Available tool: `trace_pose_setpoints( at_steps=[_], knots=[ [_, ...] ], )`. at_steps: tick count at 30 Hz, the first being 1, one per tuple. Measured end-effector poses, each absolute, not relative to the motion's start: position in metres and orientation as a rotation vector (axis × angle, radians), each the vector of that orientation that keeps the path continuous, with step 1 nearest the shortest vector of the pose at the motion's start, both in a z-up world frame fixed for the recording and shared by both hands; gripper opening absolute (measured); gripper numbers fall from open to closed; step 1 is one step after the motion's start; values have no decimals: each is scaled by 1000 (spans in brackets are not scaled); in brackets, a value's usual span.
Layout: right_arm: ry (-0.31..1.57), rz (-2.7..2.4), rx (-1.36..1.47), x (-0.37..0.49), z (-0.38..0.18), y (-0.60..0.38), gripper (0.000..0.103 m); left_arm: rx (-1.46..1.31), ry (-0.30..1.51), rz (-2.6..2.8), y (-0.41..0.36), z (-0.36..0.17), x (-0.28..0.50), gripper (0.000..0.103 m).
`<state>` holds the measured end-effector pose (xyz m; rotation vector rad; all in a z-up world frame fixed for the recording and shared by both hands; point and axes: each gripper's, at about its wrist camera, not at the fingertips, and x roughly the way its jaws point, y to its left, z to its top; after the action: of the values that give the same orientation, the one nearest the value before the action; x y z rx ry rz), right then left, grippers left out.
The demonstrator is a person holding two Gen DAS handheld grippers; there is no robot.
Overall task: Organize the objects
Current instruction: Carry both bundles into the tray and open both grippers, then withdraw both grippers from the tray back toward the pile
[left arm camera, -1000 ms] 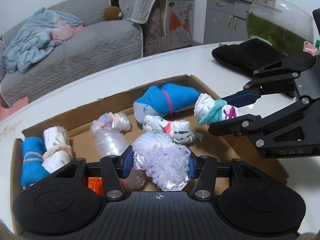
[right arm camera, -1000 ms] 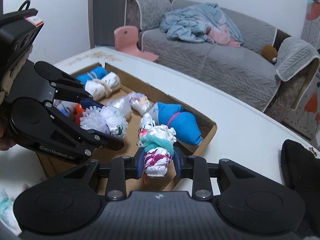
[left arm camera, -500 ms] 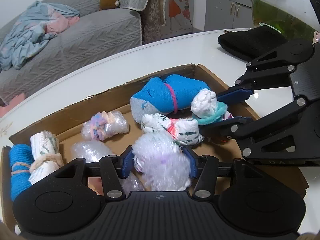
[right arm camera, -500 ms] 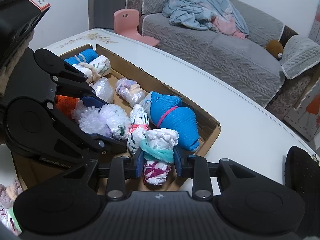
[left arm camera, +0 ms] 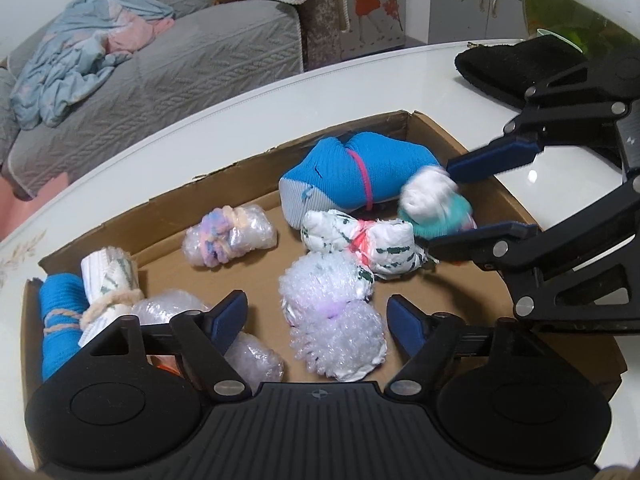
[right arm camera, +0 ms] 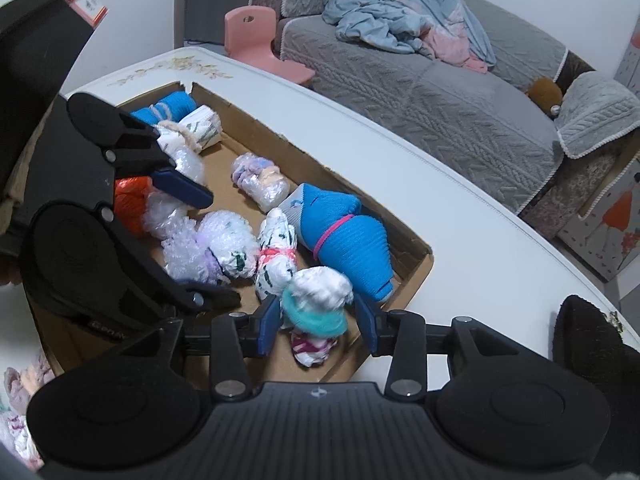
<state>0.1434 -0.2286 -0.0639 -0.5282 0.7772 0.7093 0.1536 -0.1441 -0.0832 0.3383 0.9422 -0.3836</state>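
A shallow cardboard box (left arm camera: 416, 120) (right arm camera: 422, 268) on the white table holds several tied bundles. My left gripper (left arm camera: 318, 320) is open, its jaws on either side of a white bubble-wrap bundle with a purple tie (left arm camera: 332, 312) (right arm camera: 212, 252) that lies on the box floor. My right gripper (right arm camera: 316, 320) (left arm camera: 472, 200) is open around a white bundle with a teal band (right arm camera: 316, 312) (left arm camera: 436, 204), which is blurred and lies loose between the jaws at the box's right end. A blue sock bundle with a pink band (left arm camera: 360, 176) (right arm camera: 344, 236) lies beside it.
Also in the box are a white bundle with a red tie (left arm camera: 360, 240), a pastel-tied bubble bundle (left arm camera: 228, 232), a blue and white pair (left arm camera: 88, 292) and an orange one (right arm camera: 128, 200). A black cloth (left arm camera: 512, 64) and a glass bowl (left arm camera: 580, 0) are on the table. More bundles (right arm camera: 16, 408) lie outside the box.
Both grippers lowered into the box and opened. The bubble-wrap bundle and the teal-banded bundle left their jaws and now lie in the box.
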Motion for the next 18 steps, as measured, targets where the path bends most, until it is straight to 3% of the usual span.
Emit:
trace_pose_setpoints(
  at_steps=[6,9,18],
  knots=[
    [774,701,-528,143,-60,-227,46,327,967,-381,-143,-81,153,85],
    [759,668,-545,142,-58,-227,60,332,972,-385,-143,-80,150,87],
    [779,676,-531,141,-57,-227,61,334,991,-394,-146,-77,141,91]
  ],
)
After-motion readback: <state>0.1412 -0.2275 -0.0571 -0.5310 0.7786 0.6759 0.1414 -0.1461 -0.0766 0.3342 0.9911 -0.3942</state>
